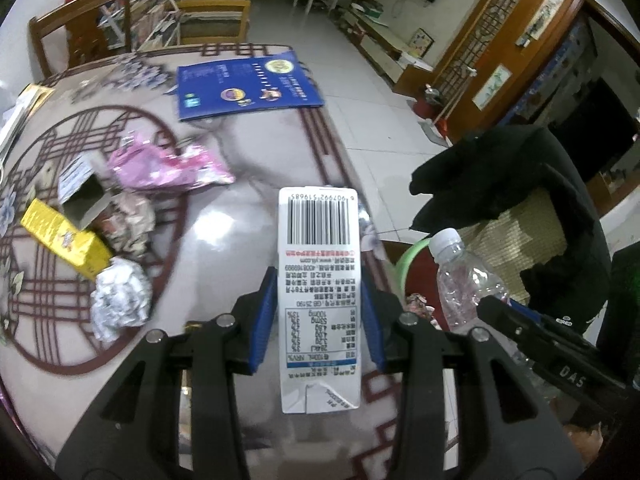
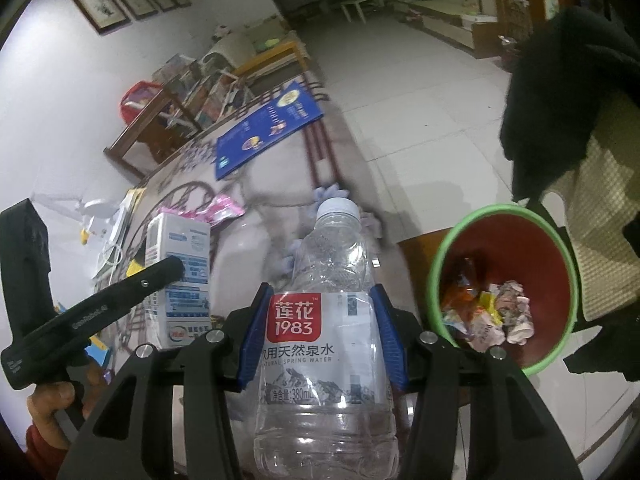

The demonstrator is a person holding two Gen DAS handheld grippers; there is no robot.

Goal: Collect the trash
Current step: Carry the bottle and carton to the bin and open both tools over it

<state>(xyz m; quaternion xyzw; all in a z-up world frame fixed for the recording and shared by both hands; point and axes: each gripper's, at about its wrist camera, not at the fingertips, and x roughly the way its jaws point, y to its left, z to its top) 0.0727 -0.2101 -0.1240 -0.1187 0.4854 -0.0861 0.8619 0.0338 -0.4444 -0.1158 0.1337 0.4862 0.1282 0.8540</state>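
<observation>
My left gripper (image 1: 319, 312) is shut on a white milk carton (image 1: 319, 280) and holds it above the table (image 1: 224, 232). The carton also shows in the right wrist view (image 2: 180, 272). My right gripper (image 2: 322, 332) is shut on an empty clear water bottle (image 2: 326, 344) with a red label; it also shows in the left wrist view (image 1: 460, 276). A red bin with a green rim (image 2: 500, 212) stands off the table's right edge, holding several wrappers. On the table lie a pink wrapper (image 1: 172, 164), a yellow box (image 1: 64, 236), an open small box (image 1: 84, 192) and crumpled paper (image 1: 120, 300).
A blue booklet (image 1: 248, 84) lies at the table's far end. A chair draped with a black garment (image 1: 520, 176) stands right of the bin. Wooden chairs (image 1: 80, 28) stand beyond the table. Tiled floor (image 1: 360, 80) lies to the right.
</observation>
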